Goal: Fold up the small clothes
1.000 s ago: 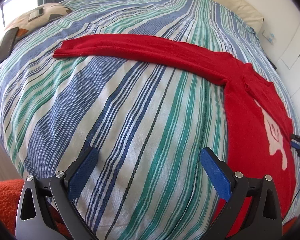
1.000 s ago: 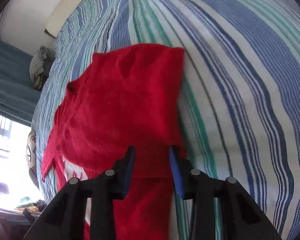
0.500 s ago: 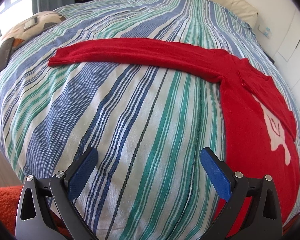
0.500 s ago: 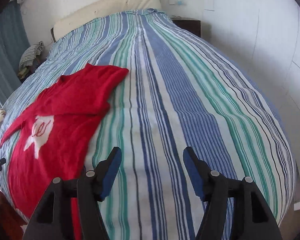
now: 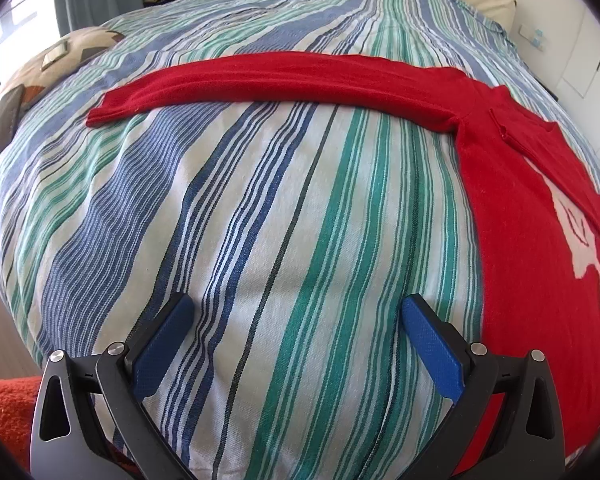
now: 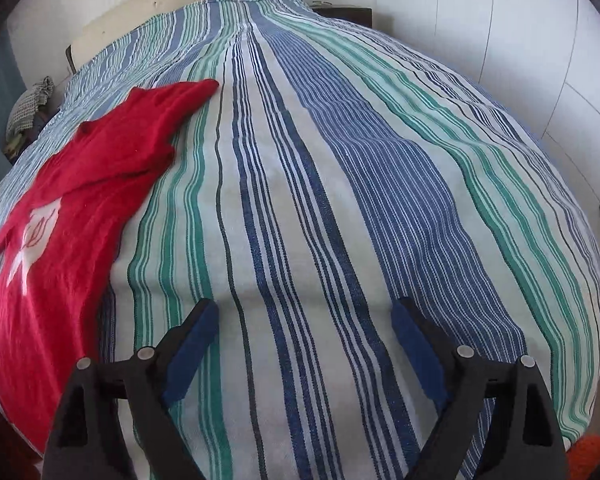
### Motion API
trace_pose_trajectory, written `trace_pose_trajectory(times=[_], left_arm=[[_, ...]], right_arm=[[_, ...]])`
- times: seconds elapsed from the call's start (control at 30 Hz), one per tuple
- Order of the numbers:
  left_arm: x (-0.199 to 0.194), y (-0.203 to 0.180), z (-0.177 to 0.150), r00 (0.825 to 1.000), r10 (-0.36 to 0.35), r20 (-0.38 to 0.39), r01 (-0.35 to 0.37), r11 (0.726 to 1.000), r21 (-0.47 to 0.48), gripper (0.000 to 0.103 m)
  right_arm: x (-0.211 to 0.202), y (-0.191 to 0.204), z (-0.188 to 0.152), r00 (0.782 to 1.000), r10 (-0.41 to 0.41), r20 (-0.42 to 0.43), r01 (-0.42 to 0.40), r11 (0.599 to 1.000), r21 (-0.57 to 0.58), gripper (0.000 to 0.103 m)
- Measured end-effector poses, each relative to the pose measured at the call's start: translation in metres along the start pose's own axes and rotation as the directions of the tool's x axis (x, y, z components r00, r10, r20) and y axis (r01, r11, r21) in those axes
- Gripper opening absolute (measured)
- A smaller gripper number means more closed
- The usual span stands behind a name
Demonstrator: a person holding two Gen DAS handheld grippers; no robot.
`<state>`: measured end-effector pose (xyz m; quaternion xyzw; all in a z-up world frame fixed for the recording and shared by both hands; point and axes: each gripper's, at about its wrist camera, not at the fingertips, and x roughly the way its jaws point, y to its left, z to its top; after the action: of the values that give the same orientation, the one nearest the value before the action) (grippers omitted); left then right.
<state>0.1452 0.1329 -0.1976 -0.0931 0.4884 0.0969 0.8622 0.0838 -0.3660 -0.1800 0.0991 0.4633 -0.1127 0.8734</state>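
Note:
A small red sweater [image 5: 540, 248] with a white motif lies flat on the striped bedspread [image 5: 260, 220]. One long sleeve [image 5: 268, 80] stretches out to the left. The other sleeve [image 6: 148, 128] is folded in over the body [image 6: 56, 264]. My left gripper [image 5: 296, 312] hovers open over bare bedspread, left of the sweater's body, with nothing between its blue pads. My right gripper [image 6: 304, 316] is to the right of the sweater over bare stripes [image 6: 300, 200]; its jaws are opening and hold nothing.
A patterned cushion [image 5: 60, 60] and a dark flat object [image 5: 4, 120] lie at the bed's far left. Cream pillows [image 6: 180, 4] sit at the headboard, with white walls [image 6: 500, 40] beyond. An orange rug [image 5: 4, 404] shows below the bed edge.
My right gripper let go of the folded sleeve, swung right off the sweater and spread its jaws wide. The left gripper stayed open and nearly still.

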Motion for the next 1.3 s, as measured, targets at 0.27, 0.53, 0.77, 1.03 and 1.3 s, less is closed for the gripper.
trace_pose_trajectory(times=[0.27, 0.53, 0.77, 1.03, 1.3], left_arm=[[0.000, -0.002, -0.001, 1.000, 0.011, -0.001, -0.011, 1.000, 0.010, 0.103], [0.002, -0.004, -0.001, 1.000, 0.025, 0.001, -0.025, 1.000, 0.019, 0.103], [0.002, -0.005, -0.001, 1.000, 0.025, -0.008, -0.025, 0.999, 0.033, 0.103], [0.002, -0.004, 0.000, 1.000, 0.017, -0.013, -0.016, 0.999, 0.033, 0.103], [0.002, -0.006, -0.001, 1.000, 0.026, -0.013, -0.025, 0.998, 0.053, 0.103]], right_arm=[[0.002, 0.002, -0.004, 1.000, 0.023, 0.006, -0.023, 1.000, 0.000, 0.102], [0.008, 0.010, -0.006, 1.000, -0.004, 0.008, 0.004, 1.000, -0.027, 0.103], [0.010, 0.012, -0.006, 1.000, -0.019, 0.005, 0.019, 0.999, -0.039, 0.103], [0.010, 0.014, -0.006, 1.000, -0.029, 0.006, 0.029, 0.999, -0.046, 0.103], [0.010, 0.015, -0.006, 0.999, -0.034, 0.010, 0.034, 0.998, -0.050, 0.103]])
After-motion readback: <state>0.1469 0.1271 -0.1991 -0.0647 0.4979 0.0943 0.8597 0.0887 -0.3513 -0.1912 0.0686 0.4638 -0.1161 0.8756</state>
